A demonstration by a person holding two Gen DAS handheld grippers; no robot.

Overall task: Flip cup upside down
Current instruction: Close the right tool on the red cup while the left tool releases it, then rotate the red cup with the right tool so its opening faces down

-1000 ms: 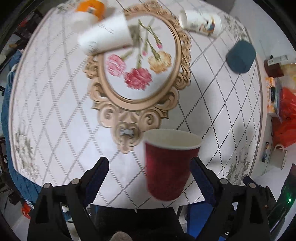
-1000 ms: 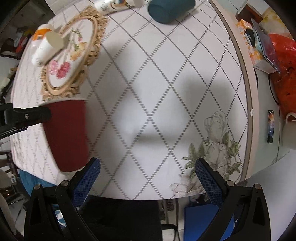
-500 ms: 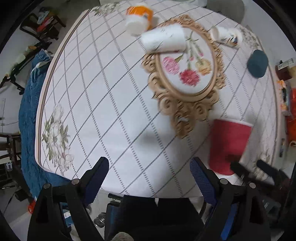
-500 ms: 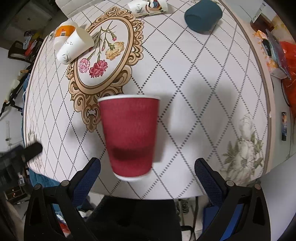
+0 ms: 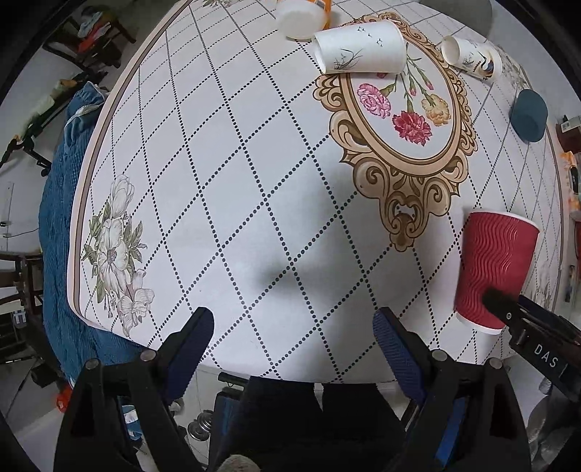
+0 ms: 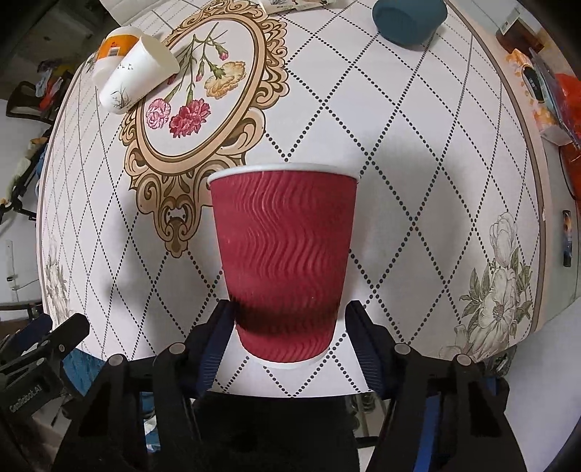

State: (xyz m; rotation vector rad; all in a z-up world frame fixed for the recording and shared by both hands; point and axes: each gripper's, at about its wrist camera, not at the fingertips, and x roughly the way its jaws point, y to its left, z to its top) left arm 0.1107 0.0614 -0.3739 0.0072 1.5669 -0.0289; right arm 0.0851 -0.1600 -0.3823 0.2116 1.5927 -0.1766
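Observation:
A red ripple paper cup [image 6: 283,254] stands upright, mouth up, near the table's front edge. My right gripper [image 6: 287,337] has closed its two fingers on the cup's lower wall. The cup also shows at the right of the left wrist view [image 5: 494,265], with the right gripper's finger [image 5: 508,312] against it. My left gripper [image 5: 294,348] is open and empty, off to the left of the cup above the front edge.
A white cup [image 5: 359,47] lies on its side at the back. An orange-and-white container [image 5: 301,14], a patterned paper cup [image 5: 472,58] and a teal cup [image 5: 528,114] lie beyond. The table edge [image 5: 83,203] is close at left.
My left gripper has let go of the red cup and moved left. My right gripper has moved in and closed on the cup's lower part.

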